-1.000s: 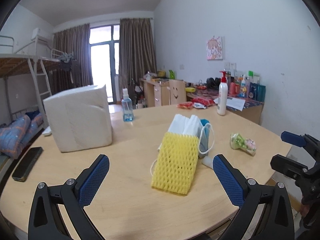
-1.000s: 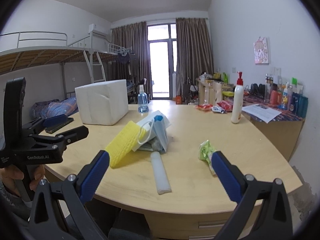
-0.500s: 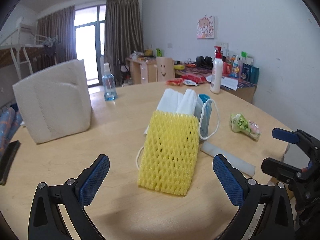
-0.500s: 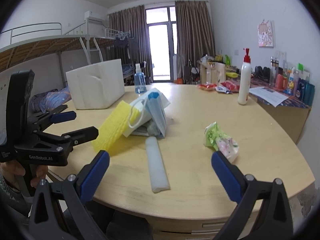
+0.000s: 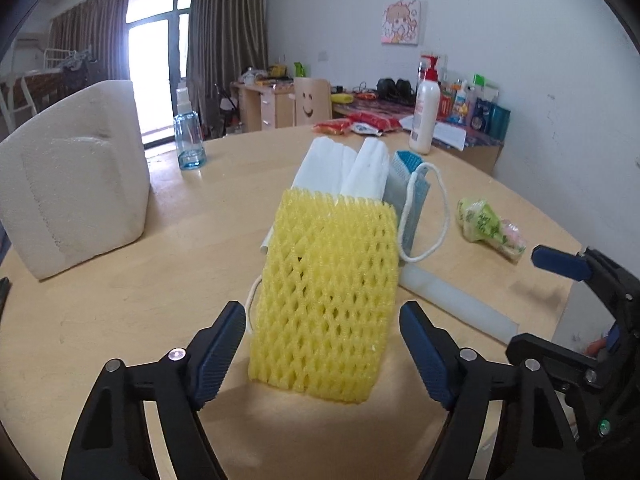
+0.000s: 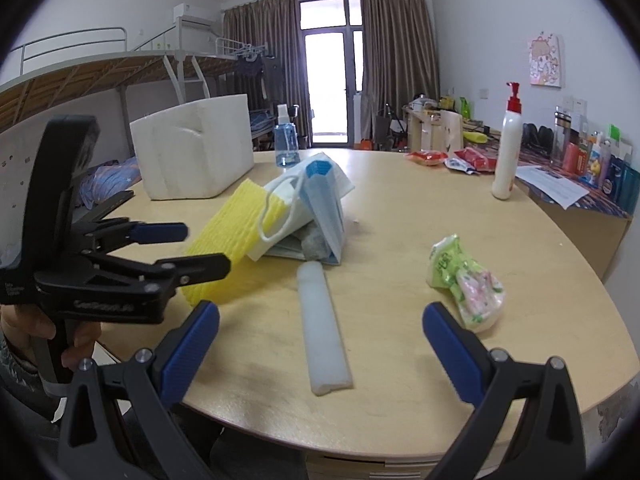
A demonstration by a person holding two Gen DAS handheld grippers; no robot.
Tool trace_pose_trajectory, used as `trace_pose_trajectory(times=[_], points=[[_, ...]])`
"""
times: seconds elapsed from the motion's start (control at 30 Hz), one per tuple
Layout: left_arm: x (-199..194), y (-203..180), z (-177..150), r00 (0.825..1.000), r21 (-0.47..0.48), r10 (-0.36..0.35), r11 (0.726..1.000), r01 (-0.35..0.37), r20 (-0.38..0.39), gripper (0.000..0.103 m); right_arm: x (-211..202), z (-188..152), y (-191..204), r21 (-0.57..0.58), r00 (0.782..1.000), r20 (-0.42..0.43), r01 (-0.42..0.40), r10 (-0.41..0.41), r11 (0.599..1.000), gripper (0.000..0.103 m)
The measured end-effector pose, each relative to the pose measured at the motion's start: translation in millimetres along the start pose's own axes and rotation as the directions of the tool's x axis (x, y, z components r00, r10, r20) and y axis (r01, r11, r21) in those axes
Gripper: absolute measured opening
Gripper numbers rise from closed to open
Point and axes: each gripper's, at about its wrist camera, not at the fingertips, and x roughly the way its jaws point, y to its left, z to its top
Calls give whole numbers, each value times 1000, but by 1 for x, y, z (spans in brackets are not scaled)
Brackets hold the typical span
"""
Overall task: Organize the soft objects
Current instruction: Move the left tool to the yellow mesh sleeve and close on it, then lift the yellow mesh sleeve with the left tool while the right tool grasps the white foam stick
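The round pale-wood worktop point(image 6: 400, 208) carries everything; toward its far left edge stands a big white foam block point(image 5: 72, 184), stiff-looking and bulky, well apart from the rest; near the middle lies a heap of soft things, with a yellow foam-net fruit sleeve point(image 5: 326, 296) leaning on top of folded white foam sheets point(image 5: 344, 164) and a pale blue face mask with white ear loops point(image 6: 320, 200); just beside the heap lies a white foam strip point(image 6: 324, 324), flat on the wood, and off to the right, apart from it, a crumpled green and pink plastic packet point(image 6: 464, 280).

The yellow sleeve is very light, springy and open-meshed; it will squash under the pads and may drag the mask loop with it, so the free lower edge nearest the camera looks the best place to pinch; the strip should bend if lifted by one end, so mid-length is safer.

The left gripper point(image 5: 322, 354) has its jaws closing, with the sleeve's lower edge between the blue pads but not yet pressed; it holds nothing; the right gripper point(image 6: 320, 340) stands wide apart and empty, straddling the near end of the strip.

What lies under the sleeve and mask is hidden; a grey thing there may be more foam, though I cannot tell; the packet's print is unreadable.
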Motion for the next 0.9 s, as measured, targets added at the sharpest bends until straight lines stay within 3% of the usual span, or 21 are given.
trace_pose_trajectory(times=[0.27, 0.33, 0.43, 0.57, 0.63, 0.8, 0.9], points=[[10, 2, -2, 998, 23, 21, 1000, -20, -51, 55, 4, 1, -3, 5, 1000, -7, -7, 7, 1000, 103], [11, 2, -3, 998, 28, 17, 999, -15, -60, 41, 5, 2, -3, 5, 1000, -12, -7, 7, 1000, 103], [7, 5, -5, 999, 17, -1, 1000, 2, -48, 29, 5, 3, -2, 4, 1000, -14, -9, 9, 1000, 103], [5, 7, -9, 999, 23, -8, 1000, 9, -36, 25, 6, 3, 1, -7, 999, -23, -26, 26, 1000, 102], [2, 8, -10, 999, 21, -30, 999, 30, -23, 24, 8, 4, 3, -13, 999, -38, -35, 34, 999, 84], [1, 9, -14, 999, 10, -48, 999, 48, -14, 24, 16, 2, 10, -55, 996, -84, 15, -19, 998, 76], [0, 9, -15, 998, 3, -59, 998, 59, -10, 24, 21, 0, 12, -76, 993, -106, 39, -47, 996, 58]])
